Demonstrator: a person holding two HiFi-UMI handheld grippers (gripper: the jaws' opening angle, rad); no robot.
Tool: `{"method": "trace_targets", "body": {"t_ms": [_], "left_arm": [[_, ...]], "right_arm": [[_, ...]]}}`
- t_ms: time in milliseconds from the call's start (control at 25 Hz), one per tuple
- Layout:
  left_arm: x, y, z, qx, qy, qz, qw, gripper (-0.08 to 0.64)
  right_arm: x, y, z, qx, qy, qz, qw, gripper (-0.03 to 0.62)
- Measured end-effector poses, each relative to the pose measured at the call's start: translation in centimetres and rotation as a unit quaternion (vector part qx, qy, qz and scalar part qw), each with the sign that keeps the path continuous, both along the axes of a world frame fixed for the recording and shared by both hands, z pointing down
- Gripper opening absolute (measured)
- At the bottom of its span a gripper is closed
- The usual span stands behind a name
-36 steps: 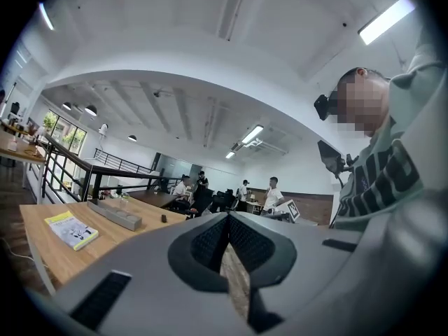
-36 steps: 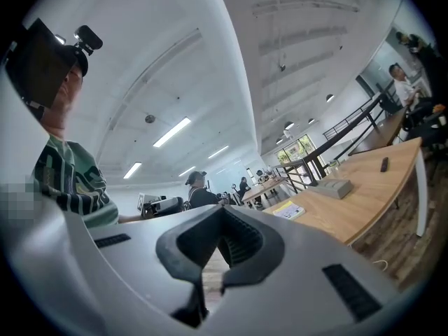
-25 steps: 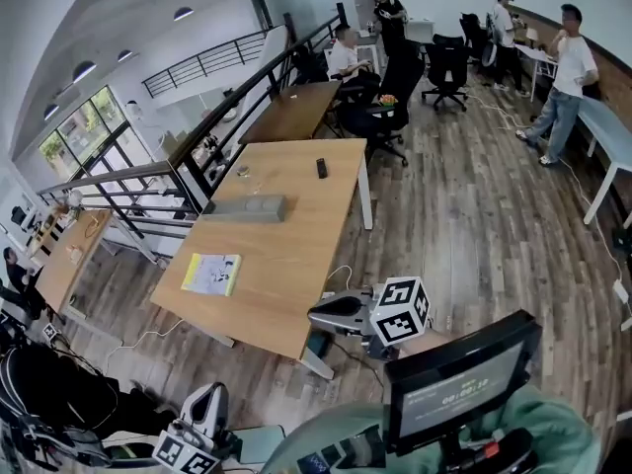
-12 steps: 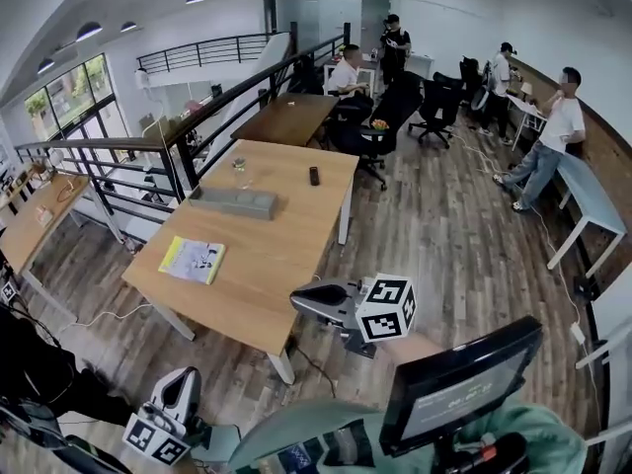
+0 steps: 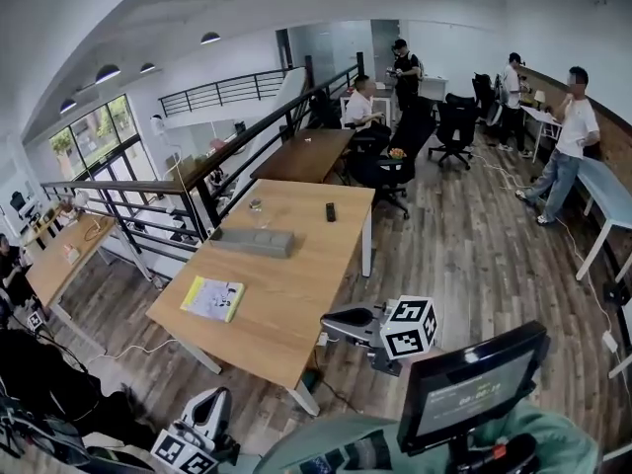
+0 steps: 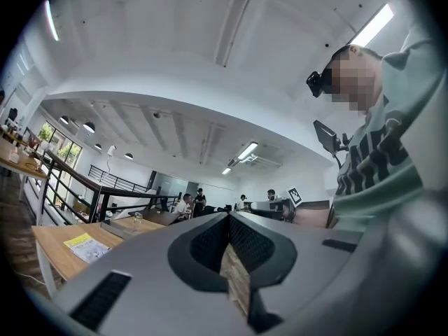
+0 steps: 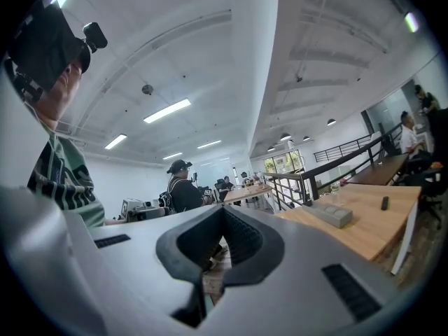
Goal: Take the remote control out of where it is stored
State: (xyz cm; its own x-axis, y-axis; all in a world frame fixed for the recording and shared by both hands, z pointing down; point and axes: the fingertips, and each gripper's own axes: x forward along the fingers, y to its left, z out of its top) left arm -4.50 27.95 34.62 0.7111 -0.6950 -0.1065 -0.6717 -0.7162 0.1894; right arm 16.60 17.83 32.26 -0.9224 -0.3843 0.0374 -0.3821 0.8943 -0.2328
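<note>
Both tongs are clenched with nothing between them: the right tongs [image 5: 326, 319] hang level just off the near corner of the long wooden bench [image 5: 286, 314], and the left tongs [image 5: 210, 399] sit low at the bottom edge of the head view, well apart from the bench, their marker cube partly cut off. What looks most like the remote control is a small dark slab [image 5: 330, 211] lying in the open towards the far end of the bench, its long axis running roughly along the bench's length. Nearer, by the railing-side edge, a long grey box [image 5: 254, 241] lies with its long axis across the bench; it may be the storage place, but no view shows an opening or anything inside. Both things lie ahead of the tongs and well beyond their tips, the box nearer than the slab, and the right tongs appear the nearer pair to each. A yellow booklet [image 5: 212, 298] lies close to the near end and a glass [image 5: 256, 206] stands just beyond the box. At this range the slab is too small to confirm as a remote. In the right gripper view the box shows raised bumps on top and the slab shows beyond it; the left gripper view catches only the booklet end of the bench.
</note>
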Motion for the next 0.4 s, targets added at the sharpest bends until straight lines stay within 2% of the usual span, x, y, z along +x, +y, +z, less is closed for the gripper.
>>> {"method": "trace_targets", "body": {"t_ms": [400], "left_arm": [[1.8, -0.5, -1.0, -0.002, -0.006, -0.003, 1.0, 0.005]], "right_arm": [[2.2, -0.6, -0.5, -0.001, -0.009, -0.003, 1.0, 0.005]]}}
